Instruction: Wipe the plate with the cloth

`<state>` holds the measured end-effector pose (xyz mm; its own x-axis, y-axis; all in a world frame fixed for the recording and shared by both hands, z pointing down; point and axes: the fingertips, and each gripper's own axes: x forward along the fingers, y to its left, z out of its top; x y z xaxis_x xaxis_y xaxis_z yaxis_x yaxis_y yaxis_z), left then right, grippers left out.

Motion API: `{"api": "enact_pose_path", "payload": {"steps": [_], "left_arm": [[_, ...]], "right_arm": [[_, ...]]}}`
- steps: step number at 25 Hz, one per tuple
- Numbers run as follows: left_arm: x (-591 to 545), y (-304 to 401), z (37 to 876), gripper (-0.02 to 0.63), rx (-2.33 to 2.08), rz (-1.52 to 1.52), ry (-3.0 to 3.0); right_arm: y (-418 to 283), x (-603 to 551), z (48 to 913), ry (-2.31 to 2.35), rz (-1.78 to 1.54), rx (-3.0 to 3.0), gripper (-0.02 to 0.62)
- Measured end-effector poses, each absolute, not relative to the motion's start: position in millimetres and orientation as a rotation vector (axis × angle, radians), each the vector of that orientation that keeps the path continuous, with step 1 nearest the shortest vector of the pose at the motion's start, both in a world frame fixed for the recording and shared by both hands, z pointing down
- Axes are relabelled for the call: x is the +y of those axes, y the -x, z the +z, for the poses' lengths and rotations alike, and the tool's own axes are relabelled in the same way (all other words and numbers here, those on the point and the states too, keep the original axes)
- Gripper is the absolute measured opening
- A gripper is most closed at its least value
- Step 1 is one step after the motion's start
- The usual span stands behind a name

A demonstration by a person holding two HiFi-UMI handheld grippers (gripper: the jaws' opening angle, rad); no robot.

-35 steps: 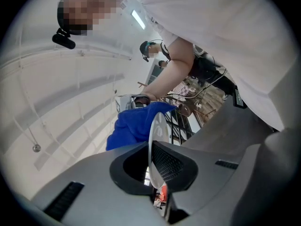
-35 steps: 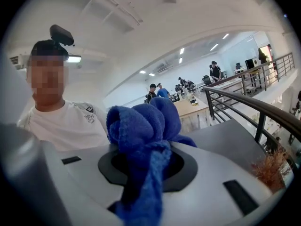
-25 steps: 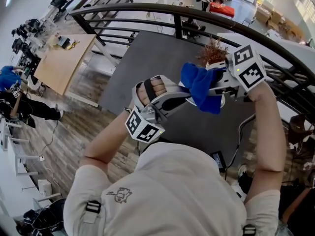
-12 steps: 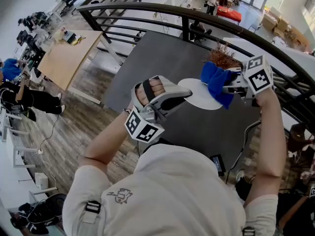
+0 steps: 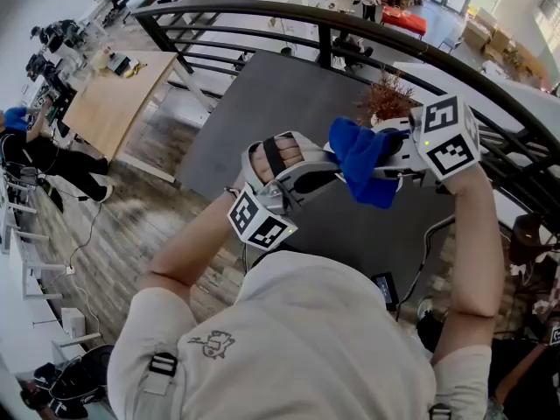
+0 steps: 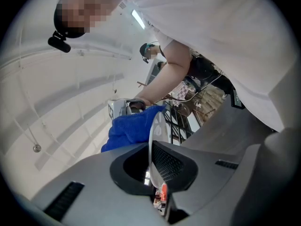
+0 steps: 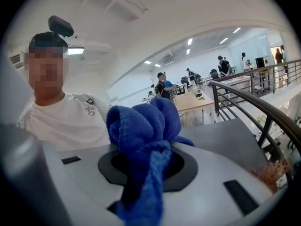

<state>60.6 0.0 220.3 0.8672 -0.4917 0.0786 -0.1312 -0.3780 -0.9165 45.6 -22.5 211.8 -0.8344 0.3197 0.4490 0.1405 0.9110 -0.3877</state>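
Note:
My left gripper (image 6: 153, 160) is shut on the rim of a white plate (image 6: 153, 126), which stands edge-on between its jaws. In the head view the left gripper (image 5: 325, 173) holds the plate out over the dark table, and the blue cloth (image 5: 360, 160) covers most of the plate. My right gripper (image 5: 387, 157) comes in from the right, shut on the bunched cloth (image 7: 141, 126), which bulges out past the right gripper (image 7: 148, 167). The cloth (image 6: 131, 131) lies against the plate's left face in the left gripper view.
Below my hands is a dark grey table (image 5: 262, 112) with a dried plant (image 5: 385, 94) at its far side. A black railing (image 5: 262, 11) curves behind it. A wooden table (image 5: 114, 103) and people stand on the floor to the left.
Half a second ago the cloth was off at the plate's right edge, leaving the white face bare. It has swept back left over the plate, as it was one second ago.

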Motion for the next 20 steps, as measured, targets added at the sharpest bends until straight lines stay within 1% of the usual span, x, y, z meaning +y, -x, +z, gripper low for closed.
{"api": "enact_pose_path", "payload": {"steps": [3, 8, 14, 20], "left_arm": [[3, -63, 217, 0.018, 0.458, -0.385, 1.953], [6, -60, 218, 0.018, 0.454, -0.385, 1.956], [3, -58, 221, 0.018, 0.467, -0.386, 1.966], [-25, -23, 244, 0.02, 0.577, -0.456, 2.035]], "right_arm": [[-41, -22, 209, 0.415, 0.475, -2.532, 0.107], [-40, -28, 212, 0.538, 0.595, -2.544, 0.107], [-34, -84, 260, 0.355, 0.75, -2.518, 0.106], [-45, -116, 305, 0.176, 0.86, -2.513, 0.106]]}}
